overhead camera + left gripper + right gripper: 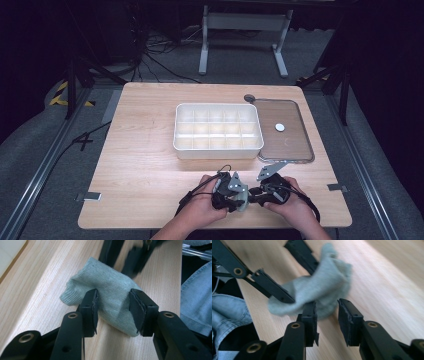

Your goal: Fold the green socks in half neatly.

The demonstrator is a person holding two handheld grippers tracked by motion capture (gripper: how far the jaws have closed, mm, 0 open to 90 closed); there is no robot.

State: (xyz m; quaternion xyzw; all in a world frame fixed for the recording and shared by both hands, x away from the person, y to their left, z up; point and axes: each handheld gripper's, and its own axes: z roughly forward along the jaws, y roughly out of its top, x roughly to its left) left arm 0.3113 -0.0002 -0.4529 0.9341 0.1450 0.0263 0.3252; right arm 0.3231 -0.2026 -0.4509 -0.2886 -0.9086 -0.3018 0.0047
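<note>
A small bundle of pale grey-green knit cloth (110, 287) lies on the wooden table near its front edge, between my two hands. My left gripper (113, 298) straddles it, with the pads standing apart on either side and the cloth resting loosely on the wood between them. My right gripper (326, 306) faces it from the other side and is open, with bare wood in its gap and the cloth (322, 287) just beyond its tips. In the high view both grippers meet tip to tip: the left gripper (244, 196), the right gripper (256, 192).
A white box with several compartments (218, 105) stands at mid-table. To its right lies a clear lid with a grey rim (300, 120) and a small white disc (280, 127) on it. The table's front edge and the person's denim clothing (197, 302) are close behind the cloth.
</note>
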